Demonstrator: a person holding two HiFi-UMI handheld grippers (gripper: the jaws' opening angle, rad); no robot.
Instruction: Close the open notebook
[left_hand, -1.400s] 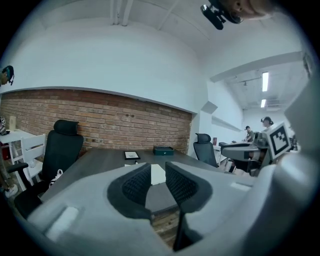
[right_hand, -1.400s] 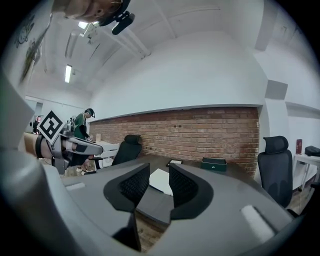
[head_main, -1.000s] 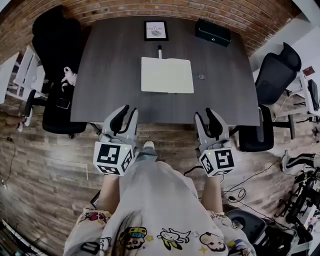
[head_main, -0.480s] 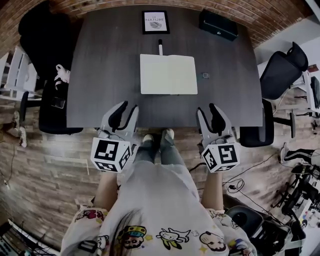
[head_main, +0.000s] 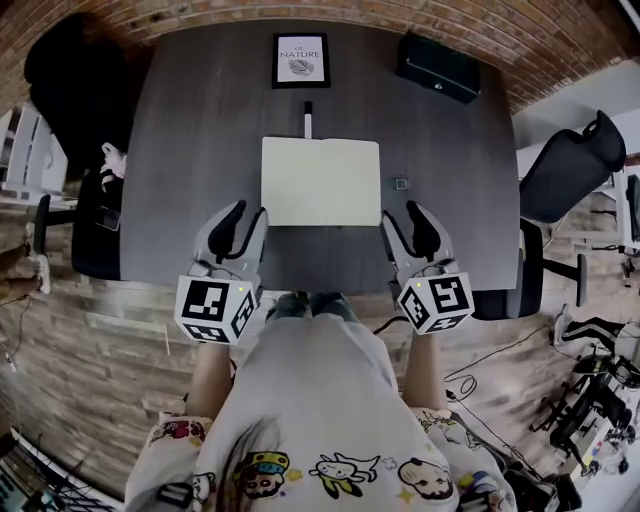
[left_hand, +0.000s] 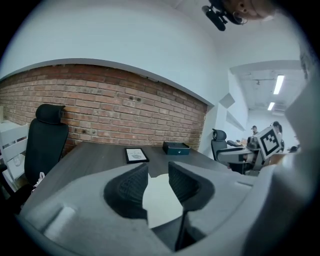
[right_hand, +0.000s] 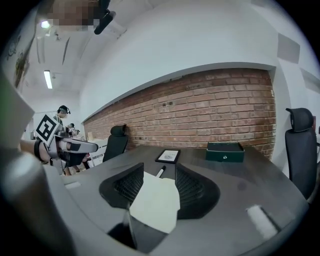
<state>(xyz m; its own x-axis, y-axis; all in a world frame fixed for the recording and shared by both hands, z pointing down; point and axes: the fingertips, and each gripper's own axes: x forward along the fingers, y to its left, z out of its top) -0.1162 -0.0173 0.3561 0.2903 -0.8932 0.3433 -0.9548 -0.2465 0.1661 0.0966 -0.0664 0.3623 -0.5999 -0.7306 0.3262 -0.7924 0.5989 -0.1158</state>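
Observation:
The open notebook (head_main: 320, 181) lies flat with its white pages up in the middle of the dark table (head_main: 190, 150). It shows through the gap of each gripper (left_hand: 161, 197) (right_hand: 155, 200), further off. My left gripper (head_main: 248, 212) hovers over the table's near edge by the notebook's near left corner. My right gripper (head_main: 403, 213) is by the near right corner. Both are open; their jaws have just been opening and hold nothing. A black pen (head_main: 307, 117) lies just beyond the notebook.
A framed picture (head_main: 300, 60) and a dark box (head_main: 437, 67) sit at the table's far edge by the brick wall. A small object (head_main: 399, 184) lies right of the notebook. Office chairs stand at the left (head_main: 75, 90) and right (head_main: 575, 170).
Both grippers have moved forward from in front of the table to over its near edge, close to the notebook's near corners. Their jaws stand wider apart.

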